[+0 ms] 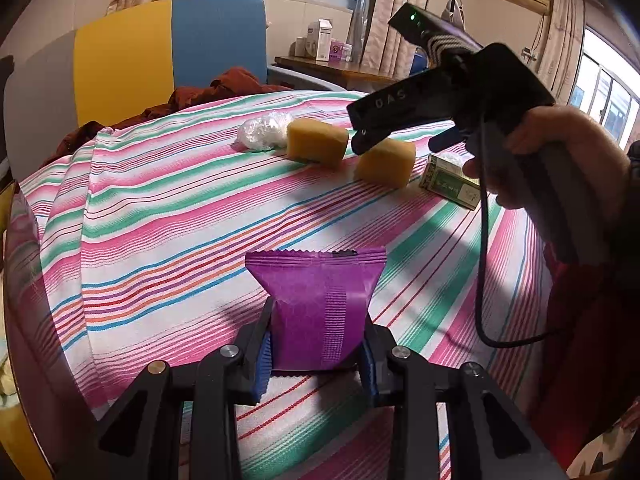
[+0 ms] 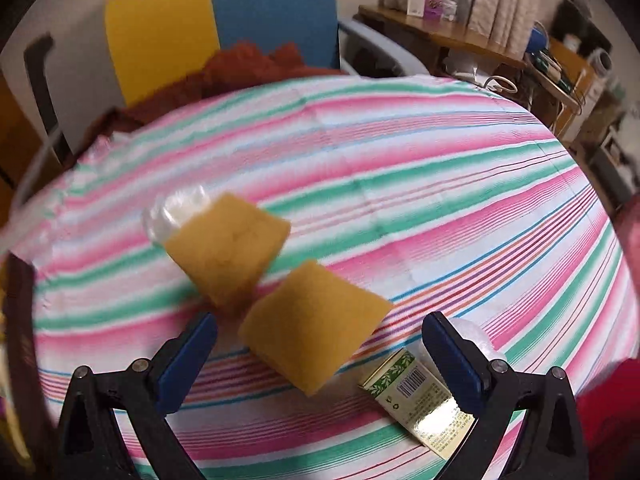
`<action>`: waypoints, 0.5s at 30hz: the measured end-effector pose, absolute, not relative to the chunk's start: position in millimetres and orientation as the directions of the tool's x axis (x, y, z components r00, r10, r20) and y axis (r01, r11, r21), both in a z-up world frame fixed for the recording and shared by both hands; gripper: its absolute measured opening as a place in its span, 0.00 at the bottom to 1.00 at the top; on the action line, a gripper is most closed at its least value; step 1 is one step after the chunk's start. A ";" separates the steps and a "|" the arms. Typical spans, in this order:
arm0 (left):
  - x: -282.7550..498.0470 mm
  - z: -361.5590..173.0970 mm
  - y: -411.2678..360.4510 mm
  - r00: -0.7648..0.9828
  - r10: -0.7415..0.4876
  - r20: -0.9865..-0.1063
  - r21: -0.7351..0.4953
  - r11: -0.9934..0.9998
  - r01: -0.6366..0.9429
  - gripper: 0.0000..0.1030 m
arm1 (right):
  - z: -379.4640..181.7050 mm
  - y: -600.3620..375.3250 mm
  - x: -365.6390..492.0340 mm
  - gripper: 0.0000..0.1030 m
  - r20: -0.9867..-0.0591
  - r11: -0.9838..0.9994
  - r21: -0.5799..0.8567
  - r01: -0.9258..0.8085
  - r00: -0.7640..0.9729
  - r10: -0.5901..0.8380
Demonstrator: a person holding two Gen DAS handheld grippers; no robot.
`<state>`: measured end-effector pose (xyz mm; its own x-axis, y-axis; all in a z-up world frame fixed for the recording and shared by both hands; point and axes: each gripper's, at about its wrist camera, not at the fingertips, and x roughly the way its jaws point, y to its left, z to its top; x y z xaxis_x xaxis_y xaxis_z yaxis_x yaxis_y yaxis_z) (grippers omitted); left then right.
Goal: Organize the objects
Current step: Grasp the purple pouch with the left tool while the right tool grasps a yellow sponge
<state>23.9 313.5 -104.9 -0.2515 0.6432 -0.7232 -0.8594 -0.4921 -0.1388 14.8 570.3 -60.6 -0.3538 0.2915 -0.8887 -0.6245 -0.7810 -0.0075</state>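
My left gripper (image 1: 316,354) is shut on a purple snack packet (image 1: 318,304) and holds it upright over the striped cloth (image 1: 168,216). My right gripper (image 2: 320,356) is open and empty, hovering over the nearer yellow sponge (image 2: 312,324); it also shows in the left wrist view (image 1: 400,140). A second yellow sponge (image 2: 228,248) lies just beyond, touching a crumpled clear plastic wrap (image 2: 172,212). A green and gold box (image 2: 420,396) lies by the right finger. In the left wrist view the sponges (image 1: 318,142) (image 1: 384,162), the wrap (image 1: 264,130) and the box (image 1: 450,182) sit across the far side.
The striped cloth covers a round table. A yellow and blue chair (image 1: 172,52) with a dark red garment (image 1: 224,88) stands behind it. A wooden side table (image 1: 340,68) with boxes stands at the back right. A black cable (image 1: 486,280) hangs from the right gripper.
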 end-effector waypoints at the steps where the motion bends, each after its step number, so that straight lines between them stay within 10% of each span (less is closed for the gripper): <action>1: 23.8 -104.9 313.0 -0.249 0.645 -0.722 -0.142 -0.492 -0.859 0.33 | -63.5 570.0 13.6 1.00 -0.892 -0.783 -0.025 -0.621 -0.339 0.297; 6: 24.6 -105.8 311.6 -0.248 0.650 -0.718 -0.147 -0.491 -0.859 0.34 | -71.7 573.7 11.6 1.00 -0.902 -0.786 -0.043 -0.617 -0.315 0.296; 10: 25.6 -105.9 310.7 -0.250 0.651 -0.716 -0.146 -0.491 -0.859 0.34 | -75.8 570.3 7.5 0.70 -0.910 -0.803 -0.039 -0.595 -0.311 0.274; 15: 26.4 -106.1 310.2 -0.254 0.652 -0.715 -0.142 -0.491 -0.860 0.34 | -68.0 566.7 8.4 0.65 -0.896 -0.809 -0.042 -0.587 -0.335 0.290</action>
